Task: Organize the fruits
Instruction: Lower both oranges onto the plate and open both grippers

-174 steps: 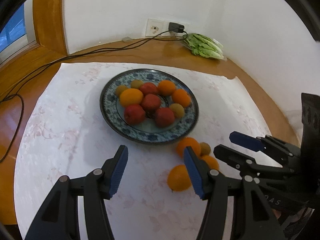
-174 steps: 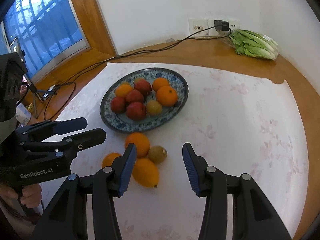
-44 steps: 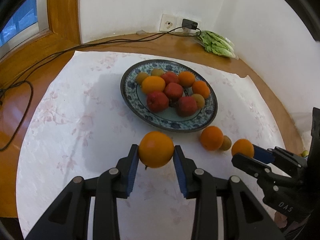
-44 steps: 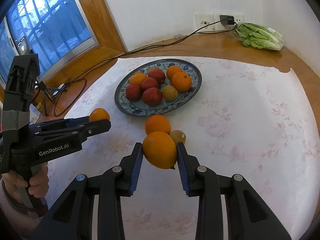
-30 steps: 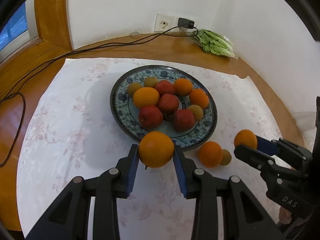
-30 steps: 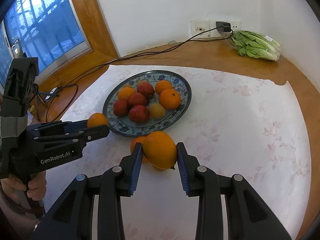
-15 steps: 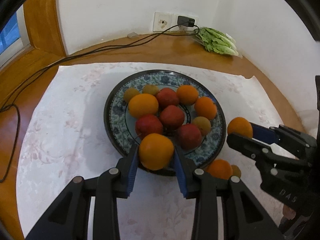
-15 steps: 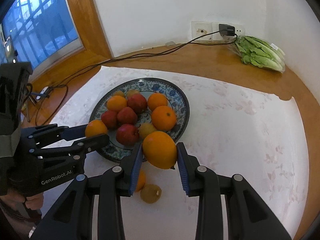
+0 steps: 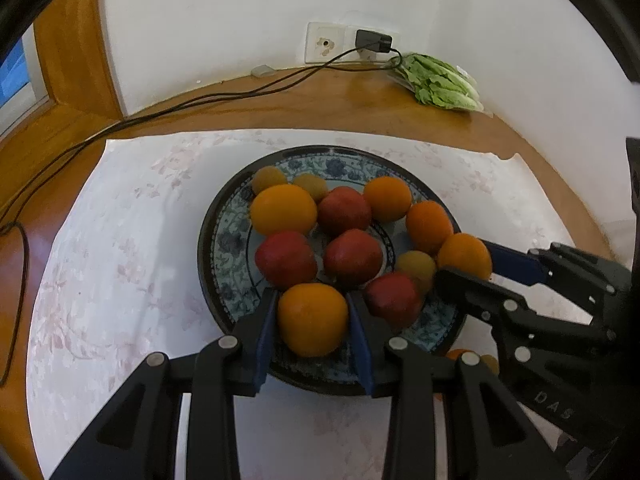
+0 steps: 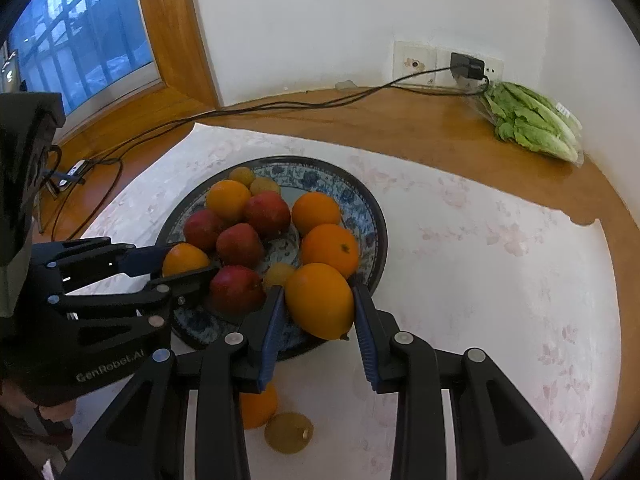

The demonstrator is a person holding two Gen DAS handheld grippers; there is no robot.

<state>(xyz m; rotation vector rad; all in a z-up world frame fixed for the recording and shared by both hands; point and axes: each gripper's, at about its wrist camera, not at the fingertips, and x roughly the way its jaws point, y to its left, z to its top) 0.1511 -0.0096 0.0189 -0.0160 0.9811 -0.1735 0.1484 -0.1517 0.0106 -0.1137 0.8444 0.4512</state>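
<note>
A curved wooden surface [image 10: 400,128] ran along a white wall, partly covered by a pale floral cloth [image 10: 500,264]; a bag of lettuce [image 10: 532,124] lay near a wall socket [image 10: 444,66], and cables [image 10: 280,108] trailed toward the window [image 10: 80,40]. Both hand-held grippers pointed steeply downward over the near rim of a blue patterned plate [image 9: 224,248]. The left hand-held gripper [image 9: 312,320] was clamped on an orange [image 9: 313,318], its blue pads pressing both sides of the fruit. The right hand-held gripper [image 10: 320,304] was likewise closed on a second orange [image 10: 320,300], held above the plate's right near edge. A hand [image 10: 52,412] was partly visible at the left gripper's handle. The plate held eleven fruits: four oranges [image 9: 283,209], four red fruits [image 9: 352,256] and three small yellow-brown fruits [image 9: 416,266]. Off the plate, on the cloth just beside its near rim, lay one loose orange [image 10: 258,406] and one small brown fruit [image 10: 289,432], touching or nearly so.
</note>
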